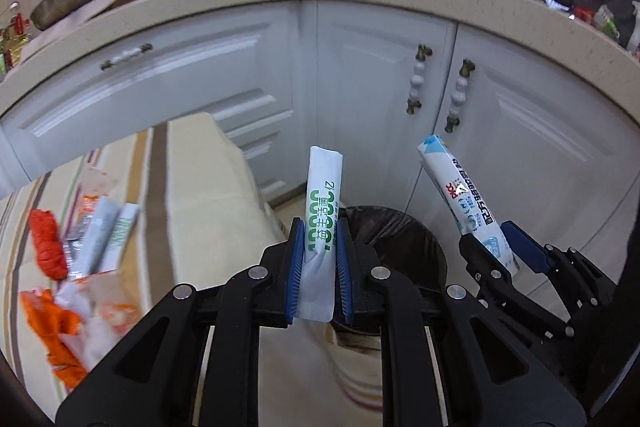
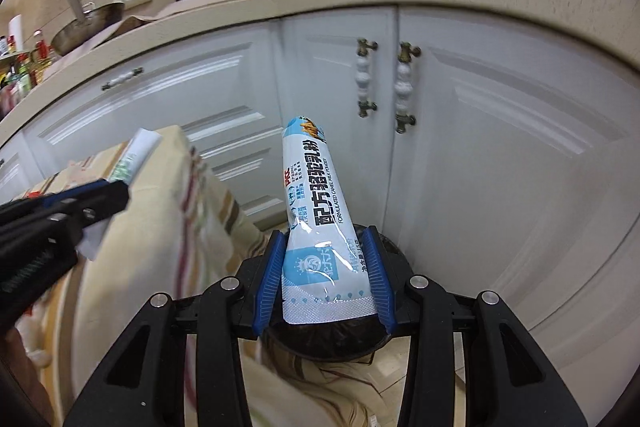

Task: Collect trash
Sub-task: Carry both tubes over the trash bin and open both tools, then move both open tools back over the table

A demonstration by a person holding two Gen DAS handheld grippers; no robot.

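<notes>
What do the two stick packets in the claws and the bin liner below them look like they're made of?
Blue-and-white packet: glossy plastic or foil laminate, judging by its sheen and the crimped seal at its end. White packet with green print: a matte film, possibly paper-faced; it creases softly where it is pinched. Bin liner: thin black plastic, wrinkled and faintly shiny.

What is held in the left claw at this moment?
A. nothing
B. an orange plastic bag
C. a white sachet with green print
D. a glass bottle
C: the left claw is shut on the white sachet with green print, which stands upright between its blue pads.
</notes>
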